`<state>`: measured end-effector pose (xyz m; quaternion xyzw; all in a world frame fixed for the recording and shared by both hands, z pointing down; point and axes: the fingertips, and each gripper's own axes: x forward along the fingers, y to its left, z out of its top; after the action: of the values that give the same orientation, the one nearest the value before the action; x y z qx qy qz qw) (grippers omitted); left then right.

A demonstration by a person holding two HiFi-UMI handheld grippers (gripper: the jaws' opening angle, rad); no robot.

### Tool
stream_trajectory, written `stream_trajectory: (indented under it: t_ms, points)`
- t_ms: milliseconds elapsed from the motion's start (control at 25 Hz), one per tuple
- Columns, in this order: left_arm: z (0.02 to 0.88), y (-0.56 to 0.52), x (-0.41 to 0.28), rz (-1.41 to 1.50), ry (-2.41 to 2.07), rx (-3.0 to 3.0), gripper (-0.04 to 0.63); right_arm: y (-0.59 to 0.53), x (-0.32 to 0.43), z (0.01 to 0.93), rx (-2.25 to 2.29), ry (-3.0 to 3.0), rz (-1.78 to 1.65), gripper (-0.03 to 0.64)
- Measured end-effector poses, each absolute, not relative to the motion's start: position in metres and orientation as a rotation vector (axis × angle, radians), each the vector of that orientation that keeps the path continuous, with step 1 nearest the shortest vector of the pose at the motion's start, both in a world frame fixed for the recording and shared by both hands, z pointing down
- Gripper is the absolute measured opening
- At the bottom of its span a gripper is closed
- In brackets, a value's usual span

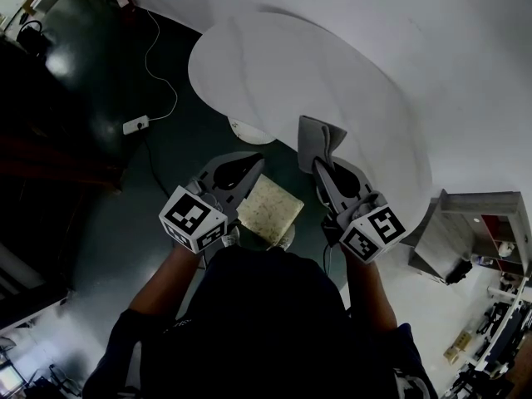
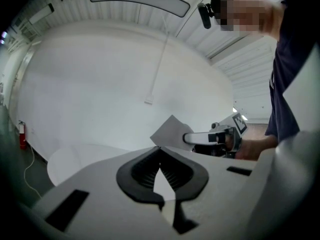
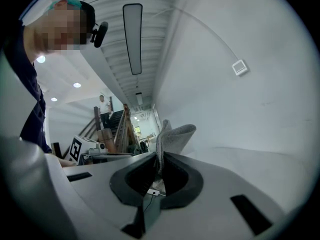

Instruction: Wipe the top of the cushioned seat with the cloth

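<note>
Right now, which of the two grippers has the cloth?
The right gripper: its jaws are shut on the grey cloth. The left gripper has its jaws together on nothing.

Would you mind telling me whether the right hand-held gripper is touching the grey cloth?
Touching. The right gripper view shows the cloth pinched between the closed jaws of the right hand-held gripper.

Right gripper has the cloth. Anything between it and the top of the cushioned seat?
Nothing visible lies on the cushioned seat; its speckled top is bare. The cloth is pinched in the right gripper, just right of it. Only the left gripper overlaps the seat's left edge in the head view.
</note>
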<state>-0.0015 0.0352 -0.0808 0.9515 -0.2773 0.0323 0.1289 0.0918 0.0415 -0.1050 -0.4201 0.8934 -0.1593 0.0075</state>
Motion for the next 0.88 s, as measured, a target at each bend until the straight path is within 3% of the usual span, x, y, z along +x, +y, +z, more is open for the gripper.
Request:
stream_trajectory:
  t_ms: [880]
  points:
    - [-0.0840, 0.0399, 0.0038, 0.076, -0.845, 2.757, 0.008, 0.0488, 0.1005, -0.1126, -1.254, 2.777, -0.542, 0.032]
